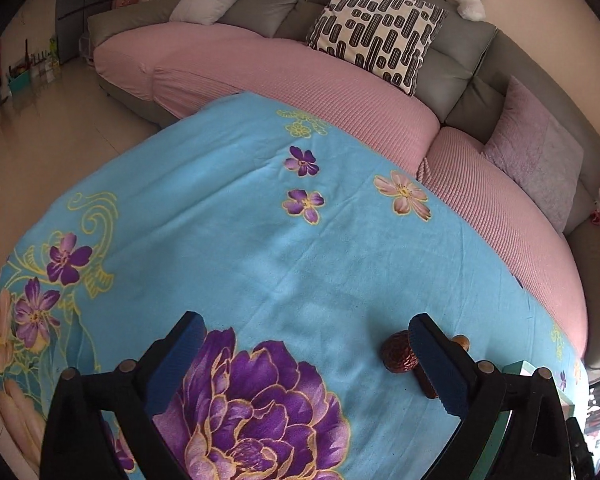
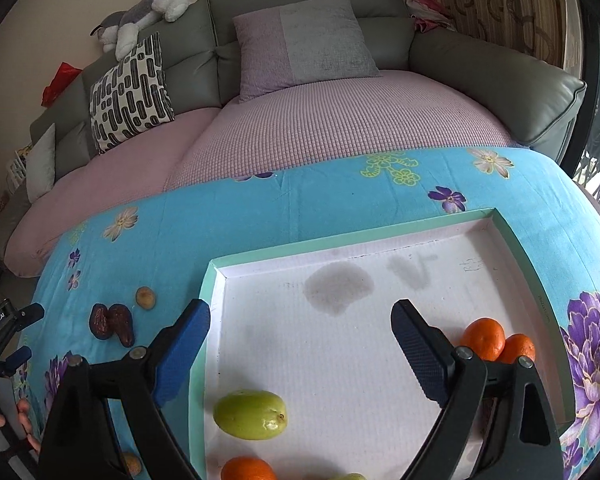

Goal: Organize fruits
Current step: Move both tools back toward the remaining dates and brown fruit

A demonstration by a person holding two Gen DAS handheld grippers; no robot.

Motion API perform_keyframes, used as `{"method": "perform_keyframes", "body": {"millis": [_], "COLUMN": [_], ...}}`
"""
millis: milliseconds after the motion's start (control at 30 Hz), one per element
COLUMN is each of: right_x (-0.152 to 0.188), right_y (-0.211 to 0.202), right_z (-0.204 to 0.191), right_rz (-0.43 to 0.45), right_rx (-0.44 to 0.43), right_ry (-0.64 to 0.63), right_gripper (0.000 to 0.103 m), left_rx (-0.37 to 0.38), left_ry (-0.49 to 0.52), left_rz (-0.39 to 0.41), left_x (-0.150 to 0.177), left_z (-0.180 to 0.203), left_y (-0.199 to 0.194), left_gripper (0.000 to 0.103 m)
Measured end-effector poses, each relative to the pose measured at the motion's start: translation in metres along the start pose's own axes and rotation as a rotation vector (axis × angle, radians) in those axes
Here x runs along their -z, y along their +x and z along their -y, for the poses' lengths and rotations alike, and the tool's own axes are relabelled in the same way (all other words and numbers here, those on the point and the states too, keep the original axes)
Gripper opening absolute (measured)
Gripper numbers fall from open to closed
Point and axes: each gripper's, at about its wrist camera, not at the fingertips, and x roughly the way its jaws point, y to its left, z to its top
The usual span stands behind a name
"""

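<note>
A white tray with a mint-green rim (image 2: 512,236) lies on the blue floral blanket. In it are a green fruit (image 2: 251,414), two oranges (image 2: 484,338) at the right, and another orange (image 2: 247,470) at the bottom edge. My right gripper (image 2: 300,344) is open and empty above the tray. Left of the tray on the blanket lie two dark red dates (image 2: 112,322) and a small tan fruit (image 2: 145,298). In the left wrist view my left gripper (image 1: 306,352) is open and empty; a date (image 1: 398,350) lies just inside its right finger.
A grey sofa with a pink cover (image 1: 300,76) runs behind the table, with patterned and plain cushions (image 2: 130,92) and a plush toy (image 2: 148,8). The tray's corner shows at the right in the left wrist view (image 1: 520,368). Another small fruit (image 2: 132,464) lies at the lower left.
</note>
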Motion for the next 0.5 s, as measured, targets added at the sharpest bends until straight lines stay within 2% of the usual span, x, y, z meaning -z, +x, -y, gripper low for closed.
{"method": "perform_keyframes", "body": {"millis": [133,233,500], "right_x": [-0.002,-0.002,-0.009], "right_y": [-0.001,-0.002,-0.002], "right_z": [-0.028,-0.047,-0.072], "right_rz": [0.006,0.019,0.047], "right_rx": [-0.04,-0.063,-0.108], "right_ry": [-0.055,-0.086,-0.095], "right_gripper": [0.092,0.092,0.092], "left_rx": [0.03,0.05,0.052], "left_ry": [0.003,-0.005,0.013], "left_rz": [-0.012,0.01,0.017], "left_x": [-0.005,-0.008,-0.014], "left_z": [-0.001,-0.003,-0.006], "left_y": [0.0,-0.005,-0.004], "left_gripper": [0.103,0.103,0.103]}}
